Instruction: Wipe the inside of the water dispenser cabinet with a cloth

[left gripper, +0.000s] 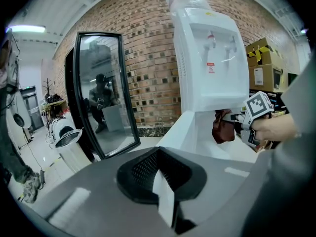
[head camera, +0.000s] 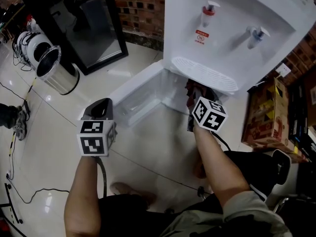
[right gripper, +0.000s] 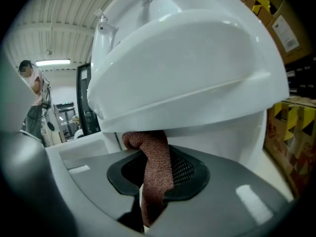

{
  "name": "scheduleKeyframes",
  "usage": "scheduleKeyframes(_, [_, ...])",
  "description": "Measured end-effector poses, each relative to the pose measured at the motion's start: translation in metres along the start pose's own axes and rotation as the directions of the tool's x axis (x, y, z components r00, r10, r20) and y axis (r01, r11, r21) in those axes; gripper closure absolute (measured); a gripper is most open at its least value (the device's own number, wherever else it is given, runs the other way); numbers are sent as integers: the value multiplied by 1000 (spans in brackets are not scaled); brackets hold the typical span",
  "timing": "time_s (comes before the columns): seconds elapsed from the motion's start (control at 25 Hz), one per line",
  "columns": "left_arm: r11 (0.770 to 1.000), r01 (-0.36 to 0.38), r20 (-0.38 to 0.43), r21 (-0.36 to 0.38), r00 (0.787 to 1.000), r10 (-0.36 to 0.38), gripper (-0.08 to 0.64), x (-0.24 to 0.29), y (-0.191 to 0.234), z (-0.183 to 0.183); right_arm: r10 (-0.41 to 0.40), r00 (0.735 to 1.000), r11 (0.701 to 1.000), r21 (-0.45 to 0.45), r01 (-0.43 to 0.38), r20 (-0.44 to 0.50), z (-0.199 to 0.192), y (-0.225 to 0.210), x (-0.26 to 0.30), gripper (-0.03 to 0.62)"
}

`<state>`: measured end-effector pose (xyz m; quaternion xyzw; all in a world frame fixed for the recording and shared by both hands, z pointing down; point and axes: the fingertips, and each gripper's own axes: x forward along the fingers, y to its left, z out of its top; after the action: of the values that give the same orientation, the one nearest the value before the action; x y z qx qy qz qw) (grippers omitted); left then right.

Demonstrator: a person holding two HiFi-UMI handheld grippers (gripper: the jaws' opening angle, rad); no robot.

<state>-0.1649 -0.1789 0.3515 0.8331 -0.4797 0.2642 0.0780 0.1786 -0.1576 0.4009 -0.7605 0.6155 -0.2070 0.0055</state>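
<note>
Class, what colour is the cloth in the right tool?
Cloth: reddish-brown, clearest in right gripper view.

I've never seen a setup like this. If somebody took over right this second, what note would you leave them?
Left gripper: shut, empty, held short of the open cabinet door.
Right gripper: shut on the reddish-brown cloth, at the cabinet mouth under the drip tray of the water dispenser.
Done: door open, cloth gripped. How much has been wiped cannot be told.
Left: wipe inside the cabinet.
</note>
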Motion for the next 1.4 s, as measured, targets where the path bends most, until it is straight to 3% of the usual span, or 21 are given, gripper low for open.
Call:
scheduleKeyframes(0.52, [1000, -1, -6, 10, 1000, 1, 560, 0, -2, 2, -192, 981, 981, 14, 192, 29, 11, -96, -60, 499])
scheduleKeyframes(0.96, [1000, -28, -21, -12, 999, 28, 560, 1, 1, 2, -238, 970, 967, -80, 242, 57, 16, -132, -81, 497])
scheduleKeyframes(1.4, [999, -32, -19, -17, 999, 32, 560, 0, -3, 3, -256, 958, 960, -150, 237, -125, -59, -148, -53, 497])
